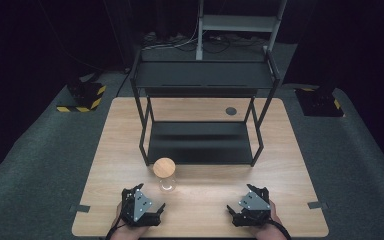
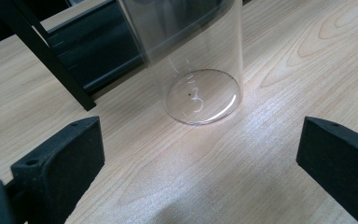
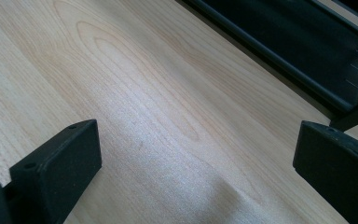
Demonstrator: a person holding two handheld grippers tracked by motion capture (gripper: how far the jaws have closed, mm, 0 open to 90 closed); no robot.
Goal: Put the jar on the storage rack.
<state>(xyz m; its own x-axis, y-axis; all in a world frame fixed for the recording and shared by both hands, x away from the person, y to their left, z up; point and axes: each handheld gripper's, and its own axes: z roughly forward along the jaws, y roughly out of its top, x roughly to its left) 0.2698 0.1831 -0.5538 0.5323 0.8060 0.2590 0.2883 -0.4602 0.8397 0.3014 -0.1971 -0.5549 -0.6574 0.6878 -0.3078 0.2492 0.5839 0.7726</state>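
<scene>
Clear glass jar [image 1: 167, 182] with round wooden lid [image 1: 164, 166] seen upright on table [image 1: 280, 165], just near of black shelf rack [image 1: 200, 142]. Left tool [image 1: 156, 207] held near jar, jaws spread wide, nothing gripped. Right tool [image 1: 232, 212] held at near right, well apart, jaws likewise spread, empty.

Clear glossy glass jar [image 2: 193, 60], wooden lid [image 1: 164, 166]
</scene>
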